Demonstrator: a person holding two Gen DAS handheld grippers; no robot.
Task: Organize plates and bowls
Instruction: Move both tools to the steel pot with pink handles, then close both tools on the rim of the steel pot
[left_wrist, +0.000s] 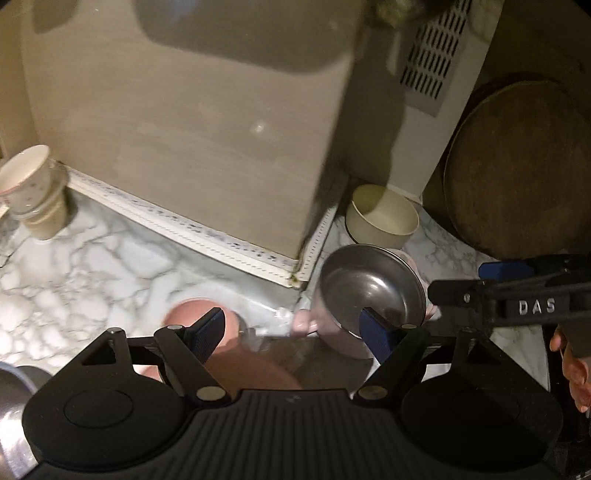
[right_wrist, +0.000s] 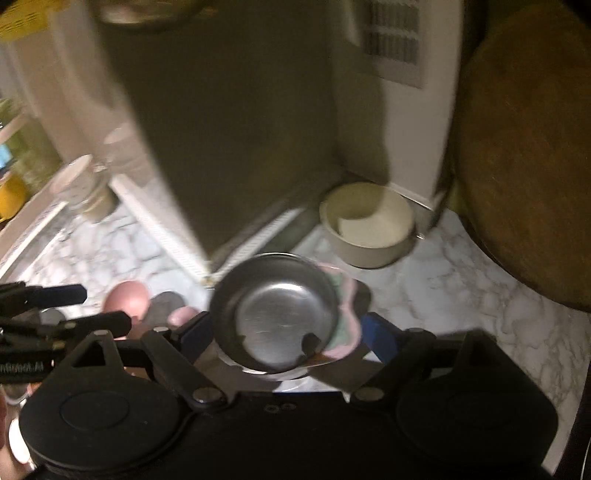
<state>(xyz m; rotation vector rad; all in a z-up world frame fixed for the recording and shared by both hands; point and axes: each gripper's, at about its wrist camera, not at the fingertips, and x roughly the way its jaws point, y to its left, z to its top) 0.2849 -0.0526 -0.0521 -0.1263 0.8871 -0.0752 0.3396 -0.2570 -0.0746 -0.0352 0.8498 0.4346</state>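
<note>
A steel bowl (right_wrist: 280, 314) rests on a pink-and-green wavy dish (right_wrist: 347, 325) on the marble counter (right_wrist: 461, 295). It lies between the fingers of my right gripper (right_wrist: 288, 332), which stands open; the right pad is clear of the bowl. In the left wrist view the same steel bowl (left_wrist: 369, 288) sits just right of my left gripper (left_wrist: 295, 328), which is open over a pink bowl (left_wrist: 192, 310). The right gripper (left_wrist: 458, 282) reaches in from the right edge. The left gripper (right_wrist: 103, 304) shows at the left, beside the pink bowl (right_wrist: 125, 295).
A cream bowl (left_wrist: 384, 218) stands in the corner behind the steel bowl. A large beige box (left_wrist: 184, 129) fills the back. A round wooden board (left_wrist: 517, 166) leans at the right. Stacked cups (left_wrist: 29, 192) stand at the far left, a steel pot (left_wrist: 11, 406) at the lower left.
</note>
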